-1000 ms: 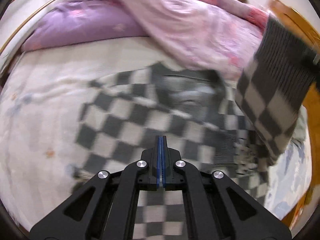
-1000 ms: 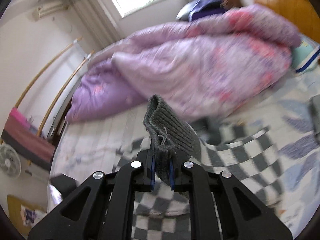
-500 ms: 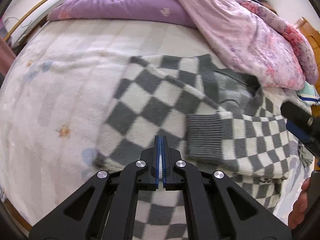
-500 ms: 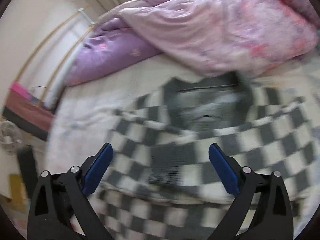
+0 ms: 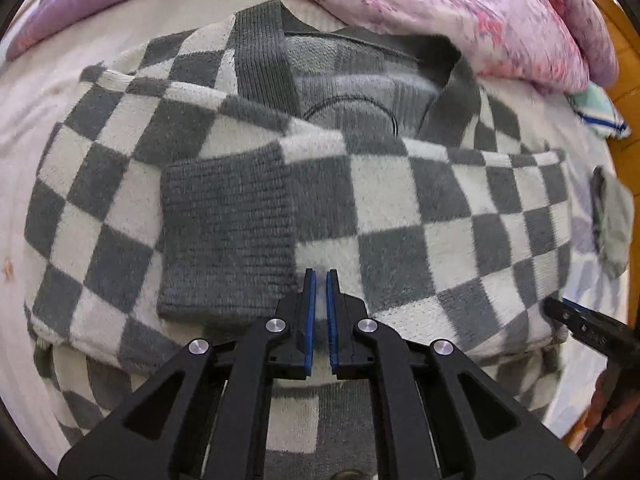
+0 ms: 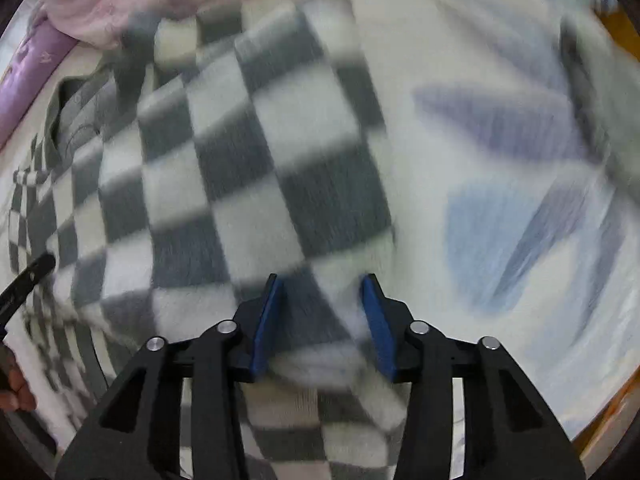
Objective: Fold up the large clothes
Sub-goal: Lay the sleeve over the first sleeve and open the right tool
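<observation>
A grey-and-white checkered sweater (image 5: 400,216) lies flat on the bed, its sleeve folded across the chest with the grey ribbed cuff (image 5: 226,232) on top. My left gripper (image 5: 321,276) hovers just over the sleeve beside the cuff, its jaws nearly closed with a thin gap and nothing between them. My right gripper (image 6: 322,284) is open over the sweater's right edge (image 6: 280,184), with cloth lying between the spread pads; this view is blurred. The right gripper's tip also shows in the left wrist view (image 5: 580,320).
A pink and purple quilt (image 5: 460,12) is heaped along the far side of the bed. The white sheet with blue leaf prints (image 6: 520,184) lies right of the sweater. A small grey cloth (image 5: 612,224) lies at the right, by the wooden bed frame (image 5: 624,92).
The right gripper carried the sleeve over the chest, let it go and swung to the sweater's right edge, its jaws narrowing. The left gripper moved closer over the sleeve and opened a sliver.
</observation>
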Tool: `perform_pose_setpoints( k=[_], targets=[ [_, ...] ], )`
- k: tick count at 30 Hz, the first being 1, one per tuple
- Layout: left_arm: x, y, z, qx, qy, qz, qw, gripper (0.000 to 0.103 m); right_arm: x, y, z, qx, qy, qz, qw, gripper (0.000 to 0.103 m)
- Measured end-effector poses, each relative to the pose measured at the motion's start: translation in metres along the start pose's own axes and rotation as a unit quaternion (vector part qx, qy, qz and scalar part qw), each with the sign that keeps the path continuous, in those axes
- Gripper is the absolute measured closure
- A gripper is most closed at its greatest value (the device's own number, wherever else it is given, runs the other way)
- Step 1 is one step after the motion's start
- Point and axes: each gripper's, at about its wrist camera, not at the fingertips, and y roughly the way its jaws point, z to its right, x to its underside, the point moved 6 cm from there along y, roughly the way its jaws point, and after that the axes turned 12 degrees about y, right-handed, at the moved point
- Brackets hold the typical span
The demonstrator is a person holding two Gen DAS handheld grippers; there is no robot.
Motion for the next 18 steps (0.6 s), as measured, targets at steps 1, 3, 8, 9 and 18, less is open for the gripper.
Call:
perform_pose_setpoints(
  k=[1,3,8,9,18],
  targets=[
    [0.003,0.000,0.001,-0.003,-0.002,0.002,1.0000,0.098,0.002,0.004,-0.002,0.009,-0.024,0.004,1.000,0.063],
    [0.002,0.004,-0.001,0.002,-0.011,0.001,0.9999,0.098,-0.007,0.019,0.003,-0.005,0.005,-0.010,1.000,0.061],
    [-0.013,-0.001,-0.009,0.013,-0.034,-0.011,0.9993,0.097,-0.043,-0.001,0.012,-0.035,0.066,-0.046,0.996,0.060],
    [-0.018,-0.007,-0.009,0.005,-0.030,-0.008,0.9995,0.097,-0.055,-0.011,0.011,-0.037,0.053,-0.024,0.998,0.062],
    [-0.049,0.018,-0.017,-0.005,-0.031,-0.026,0.9992,0.096,-0.145,-0.002,-0.010,-0.041,-0.003,-0.007,0.999,0.086]
  ],
)
